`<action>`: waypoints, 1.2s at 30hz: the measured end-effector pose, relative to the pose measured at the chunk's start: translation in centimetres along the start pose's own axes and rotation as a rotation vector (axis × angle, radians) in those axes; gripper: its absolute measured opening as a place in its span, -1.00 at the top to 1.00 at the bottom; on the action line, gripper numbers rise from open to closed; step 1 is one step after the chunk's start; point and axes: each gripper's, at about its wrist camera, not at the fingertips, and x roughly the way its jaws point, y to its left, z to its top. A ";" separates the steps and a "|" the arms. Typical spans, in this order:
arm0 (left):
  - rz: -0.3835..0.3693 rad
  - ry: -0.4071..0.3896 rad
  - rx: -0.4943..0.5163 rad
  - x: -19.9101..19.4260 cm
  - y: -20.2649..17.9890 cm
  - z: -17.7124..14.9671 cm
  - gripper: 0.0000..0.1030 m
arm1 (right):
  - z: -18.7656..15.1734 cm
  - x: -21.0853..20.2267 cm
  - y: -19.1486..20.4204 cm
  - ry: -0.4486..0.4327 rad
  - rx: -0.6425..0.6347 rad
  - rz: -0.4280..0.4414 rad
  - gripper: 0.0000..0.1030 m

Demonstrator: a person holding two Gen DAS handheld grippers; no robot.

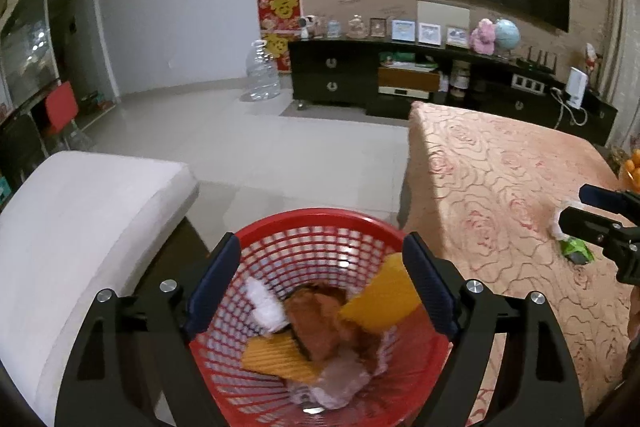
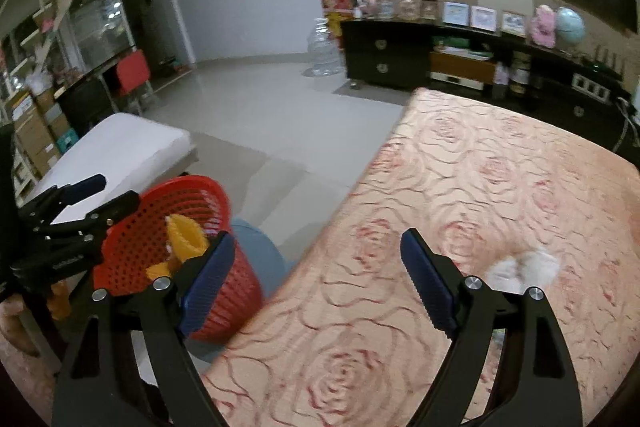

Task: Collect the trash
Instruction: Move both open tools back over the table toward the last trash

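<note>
With jaws spread and empty, the right hand-held gripper (image 2: 320, 279) is needing to straddle the white tissue (image 2: 524, 267) at its three o'clock on the table (image 2: 500, 167), while the left hand-held gripper (image 1: 324, 283) is hanging open above the red basket (image 1: 320, 223).

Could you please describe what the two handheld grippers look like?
Both the left gripper and right gripper are matching black angular frames with triangular cut-outs, silver round bolts at the pivots, and jaws lined with ribbed dark-blue pads. No cables show.
</note>
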 end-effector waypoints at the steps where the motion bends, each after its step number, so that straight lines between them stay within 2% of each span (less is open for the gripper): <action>1: -0.005 -0.001 0.006 0.0 -0.4 0.0 -0.55 | -0.2 -0.4 -0.7 -0.001 0.009 -0.012 -0.59; 21: -0.081 0.017 0.097 1.6 -7.9 0.2 -0.56 | -4.2 -4.9 -10.3 -0.004 0.130 -0.196 -0.60; 30: -0.115 0.065 0.126 4.5 -10.6 -0.7 -0.56 | -5.9 -4.3 -14.2 0.014 0.163 -0.305 -0.60; 36: -0.150 0.091 0.127 5.8 -12.3 -0.7 -0.56 | -7.1 -2.2 -16.7 0.058 0.198 -0.315 -0.60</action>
